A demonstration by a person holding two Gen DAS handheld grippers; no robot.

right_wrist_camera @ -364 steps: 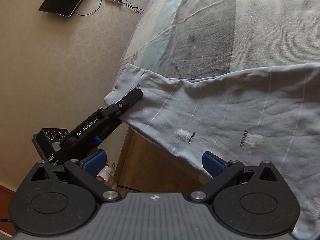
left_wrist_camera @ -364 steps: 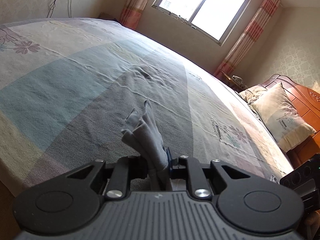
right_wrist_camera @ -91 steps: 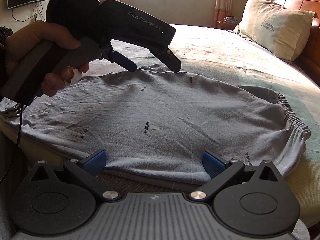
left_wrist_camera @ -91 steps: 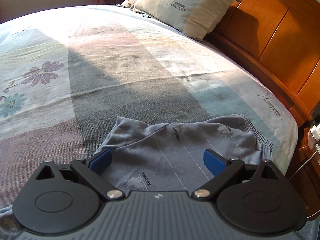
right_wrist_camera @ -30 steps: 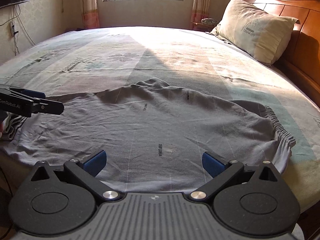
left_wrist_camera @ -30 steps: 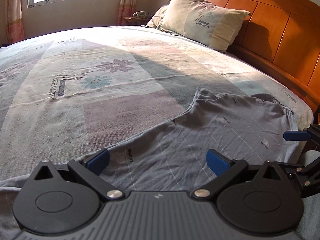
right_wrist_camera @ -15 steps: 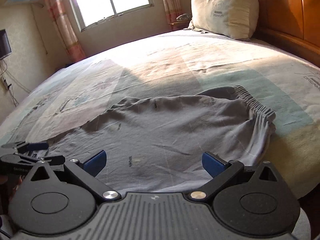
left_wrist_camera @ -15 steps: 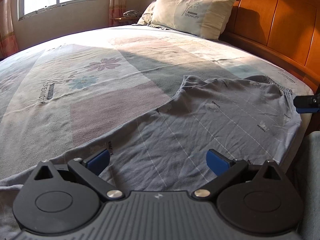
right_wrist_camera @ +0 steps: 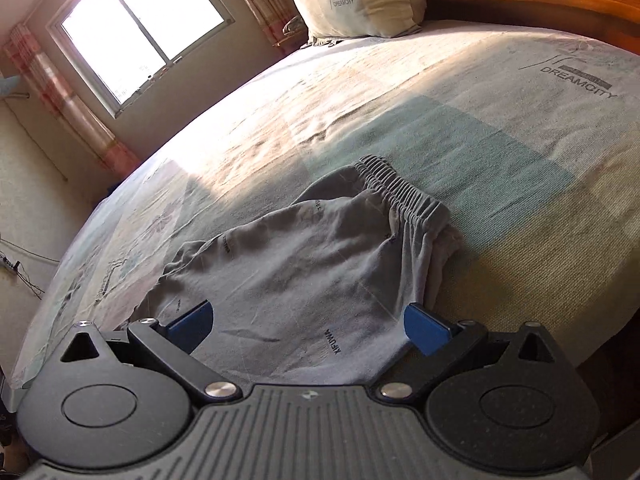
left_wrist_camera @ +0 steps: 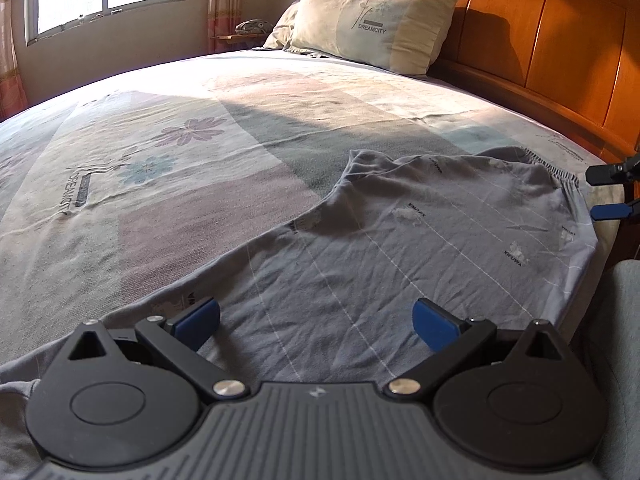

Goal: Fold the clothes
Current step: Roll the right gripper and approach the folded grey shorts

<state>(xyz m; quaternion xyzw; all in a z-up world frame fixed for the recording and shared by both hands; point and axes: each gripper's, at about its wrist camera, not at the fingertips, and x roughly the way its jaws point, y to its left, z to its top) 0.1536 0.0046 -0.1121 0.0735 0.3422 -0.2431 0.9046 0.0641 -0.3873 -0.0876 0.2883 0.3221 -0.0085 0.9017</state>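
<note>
Grey trousers point(left_wrist_camera: 400, 248) lie spread flat along the near edge of the bed point(left_wrist_camera: 200, 128), elastic waistband point(right_wrist_camera: 400, 196) toward the headboard point(left_wrist_camera: 540, 40), leg end running off under the left hand-held gripper point(left_wrist_camera: 316, 320). Left hand-held gripper: jaws spread wide, blue pads point(left_wrist_camera: 198, 316) apart, nothing between them, hovering just above the leg fabric. Right hand-held gripper point(right_wrist_camera: 308, 320) also released, pads wide, empty, low over the hip section nr the waistband; in the left view its fingertips point(left_wrist_camera: 608, 192) show at the far right, beside the waistband corner. Can't tell if they touch the cloth. Fabric is creased, w/ small printed logos and thin pale stripes. Pillow point(left_wrist_camera: 376, 28) sits upright against the headboard, well apart from the trousers. Window point(right_wrist_camera: 140, 36) bright at the back.
</note>
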